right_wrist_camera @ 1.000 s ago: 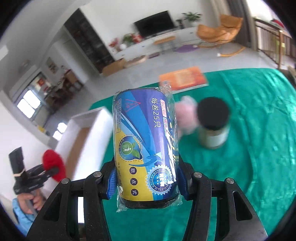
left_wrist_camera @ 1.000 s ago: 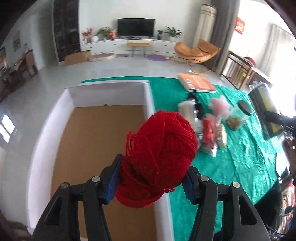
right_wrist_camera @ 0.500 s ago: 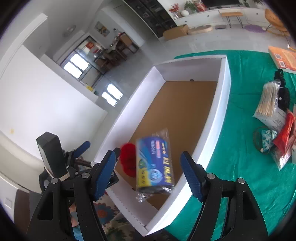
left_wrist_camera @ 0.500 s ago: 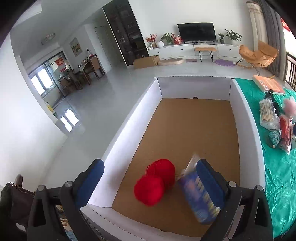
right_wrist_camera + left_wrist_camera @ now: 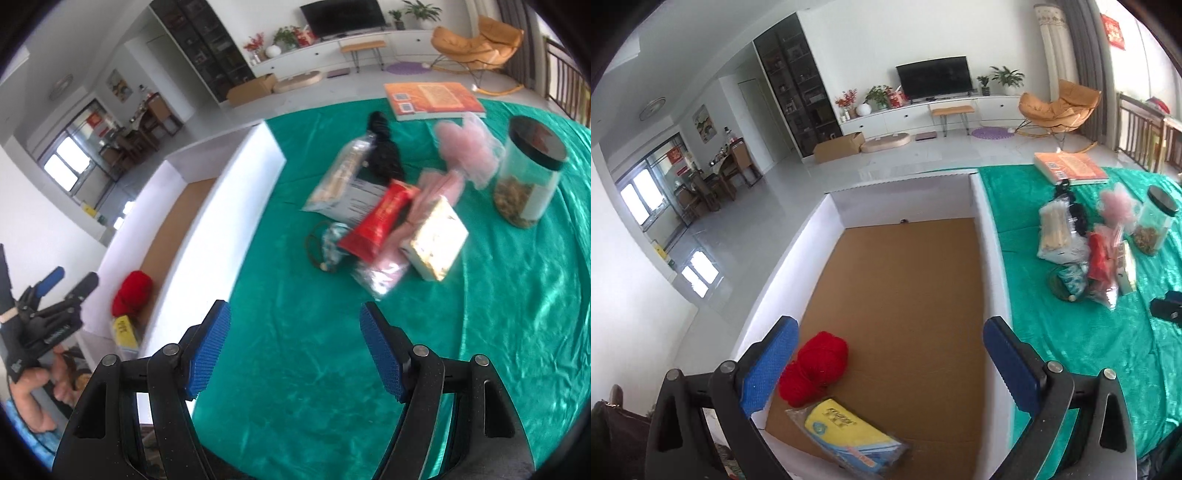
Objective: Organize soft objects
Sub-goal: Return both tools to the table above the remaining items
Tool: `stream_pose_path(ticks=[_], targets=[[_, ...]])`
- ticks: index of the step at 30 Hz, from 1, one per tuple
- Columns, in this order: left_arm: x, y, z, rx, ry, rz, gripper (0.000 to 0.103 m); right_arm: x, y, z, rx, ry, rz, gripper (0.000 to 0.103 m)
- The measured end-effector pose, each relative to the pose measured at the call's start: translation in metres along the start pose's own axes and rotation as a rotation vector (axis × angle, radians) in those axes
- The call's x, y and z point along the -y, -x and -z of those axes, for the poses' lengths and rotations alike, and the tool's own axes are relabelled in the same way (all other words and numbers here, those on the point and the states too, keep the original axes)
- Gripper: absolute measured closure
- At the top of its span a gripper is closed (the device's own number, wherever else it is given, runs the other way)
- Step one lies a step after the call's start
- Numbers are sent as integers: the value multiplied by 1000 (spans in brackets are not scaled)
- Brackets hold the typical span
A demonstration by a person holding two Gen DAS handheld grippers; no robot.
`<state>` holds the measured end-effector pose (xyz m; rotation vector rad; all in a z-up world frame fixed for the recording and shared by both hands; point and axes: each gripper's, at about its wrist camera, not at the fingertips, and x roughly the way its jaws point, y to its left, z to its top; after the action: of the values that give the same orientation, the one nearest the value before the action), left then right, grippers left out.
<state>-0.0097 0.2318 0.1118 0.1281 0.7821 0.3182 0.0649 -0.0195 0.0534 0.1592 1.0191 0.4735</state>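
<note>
Left gripper (image 5: 886, 362) stands spread wide with nothing between its blue pads (image 5: 768, 369), hanging over the near end of the white-walled box (image 5: 991, 236); the jaws have just been opening, and nothing sits between them. Right gripper (image 5: 295, 347) likewise released and bare, jaws just opened, poised over bare green cloth (image 5: 498, 350) beside the box wall. Inside the box, on the brown cardboard floor: red yarn ball (image 5: 814, 365) near the left wall, and touching or just beside it the plastic-wrapped roll (image 5: 849, 439), yellow and blue, lying on its side by the near wall. Both look deposited. Remaining on the cloth, well apart from the box, a loose heap: pink fluffy item (image 5: 467, 151) in clear wrap, red pouch (image 5: 380, 221), clear bag of pale sticks (image 5: 340, 181), black fabric piece (image 5: 384, 147), pale boxed item (image 5: 436, 236), small teal bundle (image 5: 330, 243). Behind it a jar with a dark lid (image 5: 528, 173) and an orange book (image 5: 432, 99), both rigid and probably not for sorting. The pink item looks very light and compressible, its wrap slippery; likely best pinched across its middle with firm closure, since film may slide. The black fabric would bunch; take it at its thickest fold. The heap overlaps, so lifting one piece may drag neighbours.
</note>
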Motion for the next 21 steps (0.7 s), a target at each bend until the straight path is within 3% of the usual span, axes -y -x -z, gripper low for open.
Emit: stream_pose_path(ticks=[3, 6, 9, 11, 16, 21], targets=[[38, 23, -2, 36, -24, 182, 3, 35, -6, 24, 28, 34, 188, 27], [89, 38, 5, 23, -80, 373, 3, 74, -21, 50, 22, 35, 350, 27], [146, 32, 23, -64, -112, 534, 3, 110, -23, 69, 37, -6, 419, 28], [179, 17, 36, -133, -129, 589, 3, 127, -15, 73, 67, -36, 450, 28], [222, -38, 52, -200, -144, 499, 3, 156, -5, 69, 112, -40, 547, 28], [225, -85, 47, -191, -111, 402, 3, 173, -5, 69, 152, -65, 541, 26]])
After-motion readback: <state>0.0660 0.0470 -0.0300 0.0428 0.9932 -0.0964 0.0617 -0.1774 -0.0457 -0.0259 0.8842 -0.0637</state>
